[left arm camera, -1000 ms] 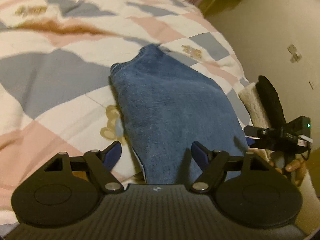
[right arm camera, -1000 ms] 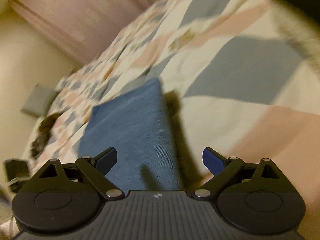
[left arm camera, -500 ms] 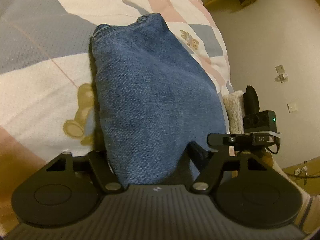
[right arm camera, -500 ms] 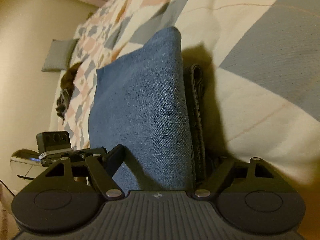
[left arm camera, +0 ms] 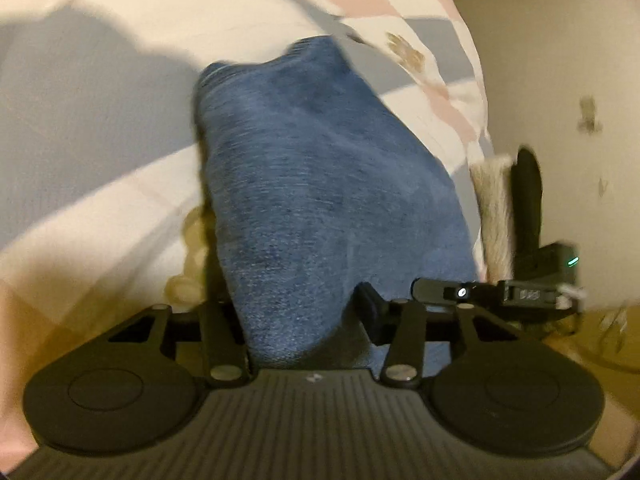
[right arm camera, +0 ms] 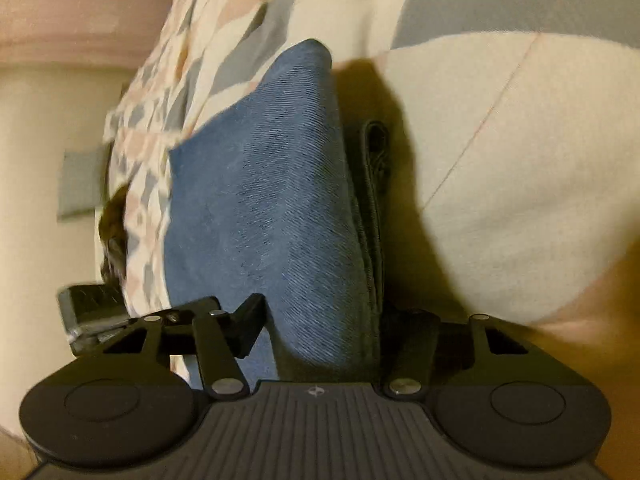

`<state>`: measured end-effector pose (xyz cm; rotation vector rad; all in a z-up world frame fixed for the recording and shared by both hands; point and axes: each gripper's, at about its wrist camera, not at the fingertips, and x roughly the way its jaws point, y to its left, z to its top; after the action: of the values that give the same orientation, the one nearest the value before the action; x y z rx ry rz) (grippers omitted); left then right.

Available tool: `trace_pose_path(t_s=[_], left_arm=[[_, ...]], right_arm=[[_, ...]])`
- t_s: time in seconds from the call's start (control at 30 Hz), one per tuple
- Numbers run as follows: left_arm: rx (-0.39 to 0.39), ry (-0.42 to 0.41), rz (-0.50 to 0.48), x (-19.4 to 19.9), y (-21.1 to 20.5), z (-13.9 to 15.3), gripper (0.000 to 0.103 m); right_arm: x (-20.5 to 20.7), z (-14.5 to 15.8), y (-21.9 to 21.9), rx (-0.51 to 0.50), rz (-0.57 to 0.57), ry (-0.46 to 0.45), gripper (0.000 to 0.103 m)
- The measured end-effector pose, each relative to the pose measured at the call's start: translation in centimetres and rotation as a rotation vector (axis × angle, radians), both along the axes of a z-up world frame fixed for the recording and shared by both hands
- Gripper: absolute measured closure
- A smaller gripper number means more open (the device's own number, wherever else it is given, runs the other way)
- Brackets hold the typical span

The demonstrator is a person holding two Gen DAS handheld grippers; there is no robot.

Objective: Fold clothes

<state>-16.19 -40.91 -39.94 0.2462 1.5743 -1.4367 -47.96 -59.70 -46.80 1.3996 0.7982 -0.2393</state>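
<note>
Looking through the left wrist, my left gripper [left arm camera: 296, 316] clamps the folded jeans [left arm camera: 320, 200] at lower centre, over the bed [left arm camera: 100, 120]. Through the right wrist, my right gripper [right arm camera: 332, 328] clamps the jeans [right arm camera: 260, 208] at centre.

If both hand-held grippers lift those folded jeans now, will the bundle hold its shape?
Probably mostly. The folded jeans look like thick, stacked denim, so likely fairly stiff and heavy. The far end is ungripped, so it may droop. A dark strip at the side might slip loose.

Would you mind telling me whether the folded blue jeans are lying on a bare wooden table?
No, the folded blue jeans lie on a patchwork quilt of grey, cream and pink, in the left wrist view.
</note>
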Motion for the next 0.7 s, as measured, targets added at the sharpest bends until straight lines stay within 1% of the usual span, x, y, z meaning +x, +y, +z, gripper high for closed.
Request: trace_pose_path(t_s=[0.07, 0.13, 0.17, 0.23, 0.33, 0.37, 0.43, 0.5, 0.6, 0.7], left_arm=[[-0.002, -0.04, -0.046, -0.7, -0.7, 1.9, 0.065], [-0.02, -0.076, -0.125, -1.8, -2.1, 4.8, 0.065], [-0.03, -0.092, -0.165, -2.3, -2.9, 6.2, 0.065], [-0.05, -0.105, -0.261, -4.0, -5.2, 9.1, 0.065], [-0.117, -0.123, -0.472, -8.1, -10.0, 13.9, 0.064], [-0.141, -0.127, -0.547, -9.7, -11.7, 15.4, 0.064], [-0.195, -0.122, -0.709, -14.1, -16.0, 18.0, 0.064], [-0.25, -0.117, -0.87, -18.5, -20.2, 20.6, 0.063], [-0.318, -0.11, -1.075, -25.6, -26.0, 22.7, 0.062], [-0.345, -0.127, -1.235, -32.4, -31.6, 23.7, 0.062]], right_arm=[[0.0, 1.8, 0.9, -0.052, -0.01, 0.026, 0.057], [-1.2, 3.6, 2.1, -0.056, -0.076, 0.04, 0.063], [-2.0, 4.4, 2.9, -0.058, -0.12, 0.035, 0.064], [-4.3, 6.5, 4.8, -0.068, -0.237, 0.016, 0.064], [-8.6, 10.2, 8.1, -0.09, -0.469, -0.019, 0.064], [-10.0, 11.6, 9.1, -0.107, -0.552, -0.028, 0.064], [-12.7, 14.4, 11.1, -0.141, -0.719, -0.046, 0.064], [-15.4, 16.6, 12.2, -0.172, -0.88, -0.06, 0.064], [-19.1, 19.0, 12.3, -0.22, -1.091, -0.074, 0.064], [-22.1, 20.1, 11.1, -0.277, -1.251, -0.077, 0.064]])
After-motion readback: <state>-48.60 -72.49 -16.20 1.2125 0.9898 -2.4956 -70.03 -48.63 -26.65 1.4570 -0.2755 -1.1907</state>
